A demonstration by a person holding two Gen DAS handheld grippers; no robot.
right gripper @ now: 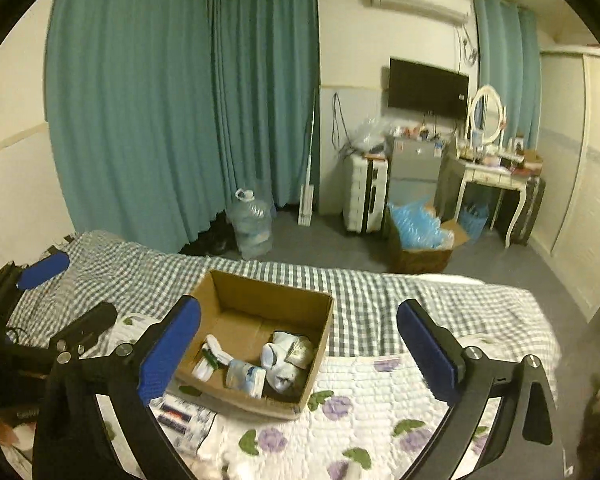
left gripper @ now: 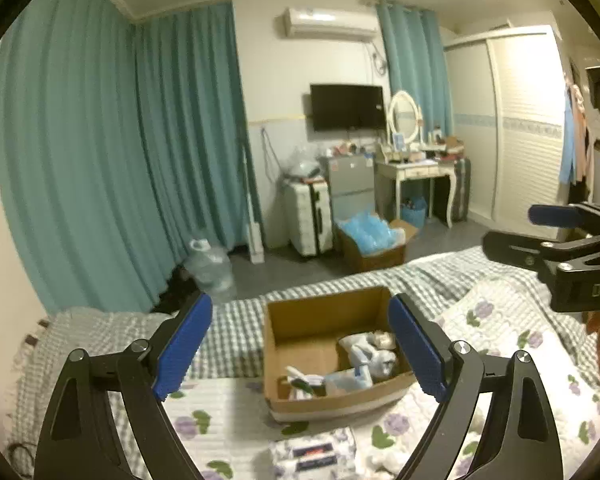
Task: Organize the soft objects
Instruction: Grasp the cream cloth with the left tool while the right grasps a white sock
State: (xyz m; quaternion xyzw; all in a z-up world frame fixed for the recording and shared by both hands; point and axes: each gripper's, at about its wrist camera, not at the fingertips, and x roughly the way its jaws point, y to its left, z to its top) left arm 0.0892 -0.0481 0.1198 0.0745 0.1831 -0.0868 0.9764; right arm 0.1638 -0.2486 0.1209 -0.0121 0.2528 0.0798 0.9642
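Both the left tongs (left gripper: 300,348) and right tongs (right gripper: 298,346) are hanging released and empty above the cardboard box (right gripper: 236,304) on the bed (right gripper: 380,288), where rolled socks (right gripper: 278,356) are lying; the tissue pack (left gripper: 314,458) beside it is risking slipping from the pinch

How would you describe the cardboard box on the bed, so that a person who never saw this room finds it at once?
Start at the bed with the checked sheet and the quilt printed with purple flowers. The box stands open where sheet and quilt meet, with white socks and small packets inside. The other cardboard box stands on the floor and is full of blue plastic.
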